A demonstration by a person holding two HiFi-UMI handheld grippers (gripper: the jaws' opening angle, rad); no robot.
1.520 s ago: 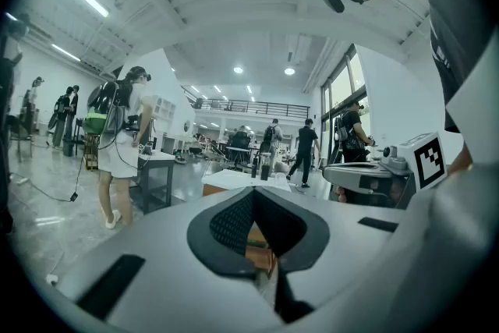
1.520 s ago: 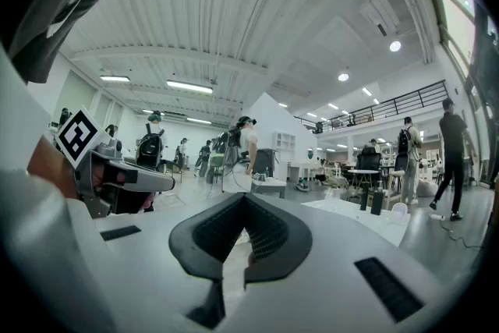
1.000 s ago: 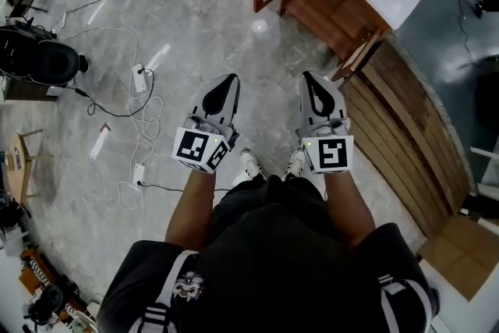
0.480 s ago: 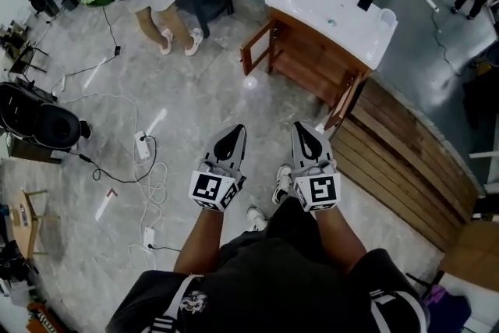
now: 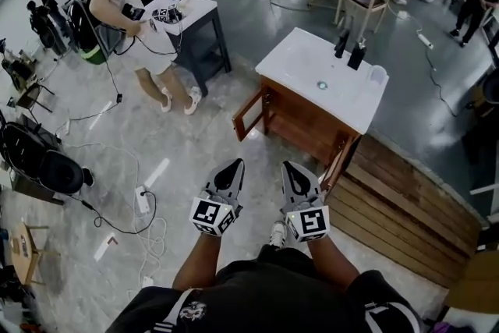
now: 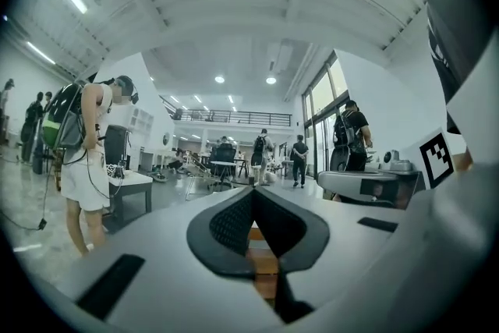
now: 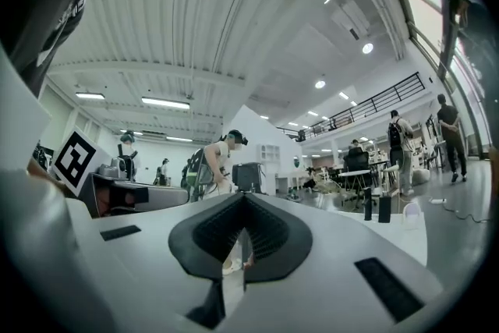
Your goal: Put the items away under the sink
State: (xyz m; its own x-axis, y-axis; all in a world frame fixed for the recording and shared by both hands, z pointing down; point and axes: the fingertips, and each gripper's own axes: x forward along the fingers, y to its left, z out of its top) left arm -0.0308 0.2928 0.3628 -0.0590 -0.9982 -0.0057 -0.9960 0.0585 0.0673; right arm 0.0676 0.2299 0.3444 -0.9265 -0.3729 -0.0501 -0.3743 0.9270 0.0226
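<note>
Left gripper (image 5: 231, 169): jaws closed tip to tip, nothing between them. Right gripper (image 5: 291, 168): jaws closed, empty. Both are held level and side by side, apart from the sink cabinet (image 5: 308, 129), whose two doors (image 5: 248, 115) stand open. On the white sink top (image 5: 300, 62), two dark bottles (image 5: 356, 56) stand upright together near the back edge. What looks like a clear cup (image 5: 376, 75) stands at the right rear corner.
</note>
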